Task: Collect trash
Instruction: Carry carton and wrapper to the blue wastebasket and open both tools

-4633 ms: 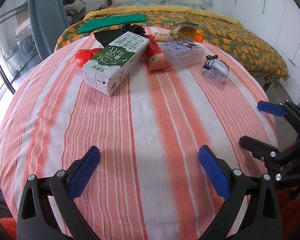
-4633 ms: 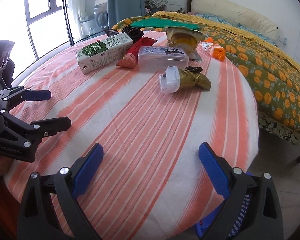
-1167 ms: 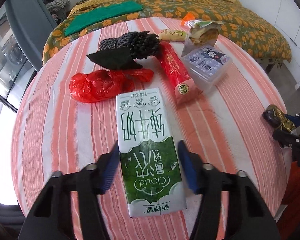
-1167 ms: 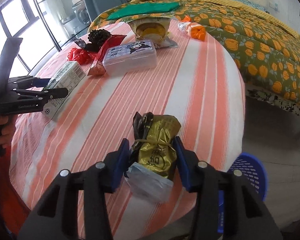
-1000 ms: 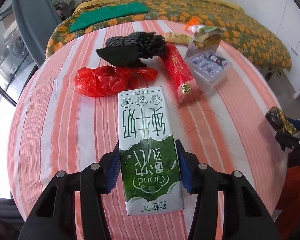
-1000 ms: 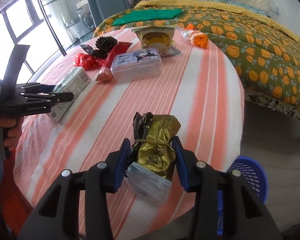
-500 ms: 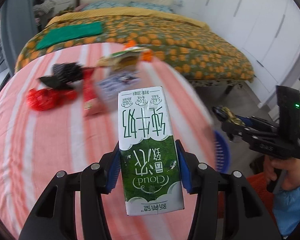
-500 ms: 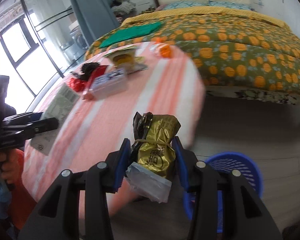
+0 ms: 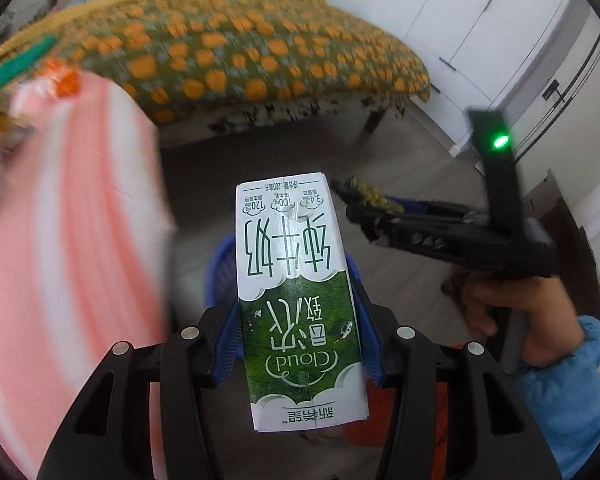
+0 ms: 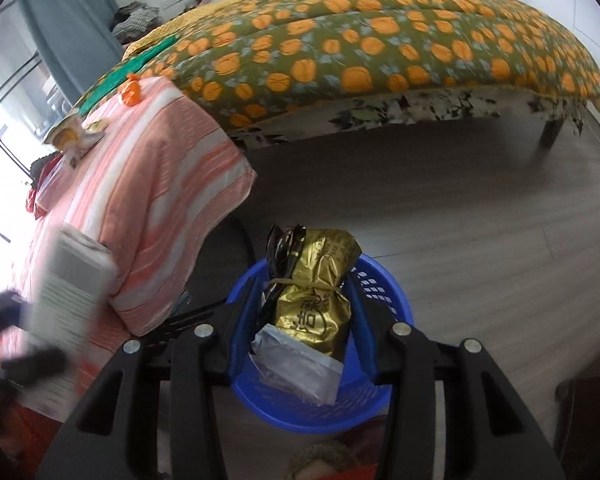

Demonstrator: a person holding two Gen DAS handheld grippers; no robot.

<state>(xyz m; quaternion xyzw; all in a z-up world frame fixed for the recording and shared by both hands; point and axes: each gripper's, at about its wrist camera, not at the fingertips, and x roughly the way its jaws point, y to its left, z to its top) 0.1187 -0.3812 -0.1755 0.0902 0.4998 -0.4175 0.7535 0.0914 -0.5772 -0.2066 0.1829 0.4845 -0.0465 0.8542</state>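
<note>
My left gripper (image 9: 298, 320) is shut on a green and white milk carton (image 9: 294, 280), which hangs in the air beyond the table's edge. A blue basket (image 9: 220, 264) on the floor shows partly behind the carton. My right gripper (image 10: 306, 312) is shut on a gold foil packet (image 10: 318, 304) tied to a clear plastic bag, right above the blue basket (image 10: 388, 400). In the left wrist view the right gripper (image 9: 364, 208) reaches in from the right, held by a hand (image 9: 516, 320) in a blue sleeve. The carton (image 10: 68, 308) appears blurred at the left of the right wrist view.
The table with the pink striped cloth (image 10: 148, 184) stands to the left and still bears trash, among it an orange wrapper (image 10: 130, 92) and a yellow packet (image 10: 70, 136). A bed with an orange-patterned cover (image 10: 380, 40) stands behind. Grey wood floor surrounds the basket.
Both grippers have swung away from the table toward the floor at the right, carrying the carton and the gold packet. The right one now hangs over the blue basket.
</note>
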